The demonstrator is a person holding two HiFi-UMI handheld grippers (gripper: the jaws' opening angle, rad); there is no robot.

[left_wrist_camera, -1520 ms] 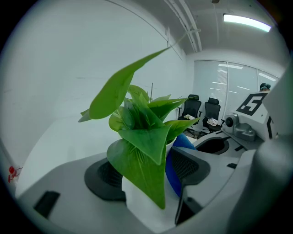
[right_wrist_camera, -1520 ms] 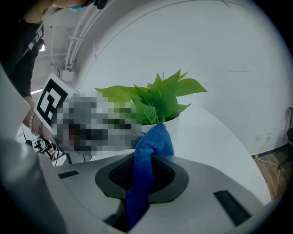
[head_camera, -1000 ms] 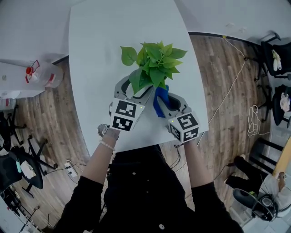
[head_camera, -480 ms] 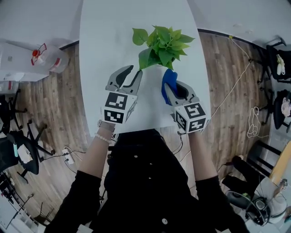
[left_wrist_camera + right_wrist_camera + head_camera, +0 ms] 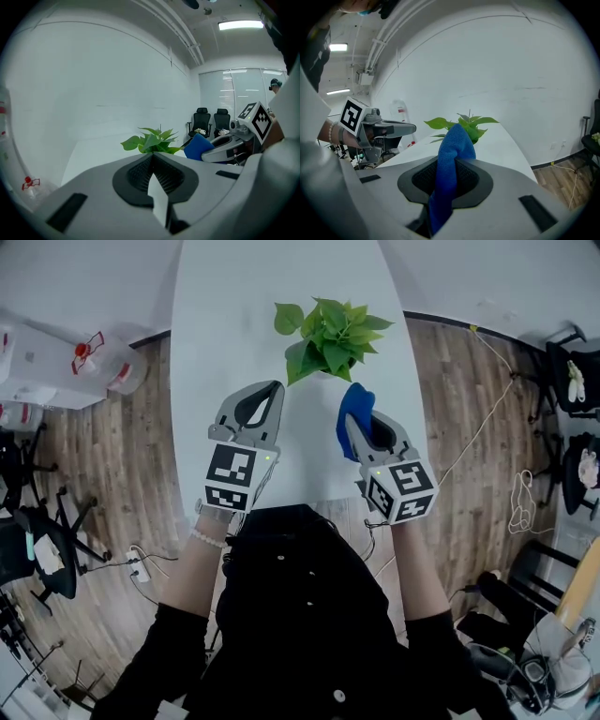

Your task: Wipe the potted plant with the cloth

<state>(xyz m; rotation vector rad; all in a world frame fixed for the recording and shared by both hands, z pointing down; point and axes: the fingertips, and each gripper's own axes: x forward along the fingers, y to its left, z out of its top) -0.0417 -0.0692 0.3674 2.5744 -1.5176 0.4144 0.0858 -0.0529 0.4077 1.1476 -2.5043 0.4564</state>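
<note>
The potted plant (image 5: 328,334) with bright green leaves stands in the middle of the white table (image 5: 234,296). My left gripper (image 5: 272,390) hovers to its lower left, clear of the leaves; its jaws have just been closing and now meet with nothing between them. My right gripper (image 5: 356,418) is below and right of the plant, shut on the blue cloth (image 5: 354,401), which bulges out past its tips. In the left gripper view the plant (image 5: 151,139) lies beyond the shut left gripper (image 5: 153,158). In the right gripper view the cloth (image 5: 452,145) stands in front of the plant (image 5: 468,123).
Clear water jugs (image 5: 103,362) sit on the wood floor left of the table. Office chairs stand at the right (image 5: 572,362) and at the left (image 5: 37,559). A cable (image 5: 487,371) runs over the floor on the right. The table's near edge is at my body.
Both grippers drew back from the plant toward me and rose. The left gripper, open at the leaves a second ago, has shut empty. The cloth stays in the right gripper.
</note>
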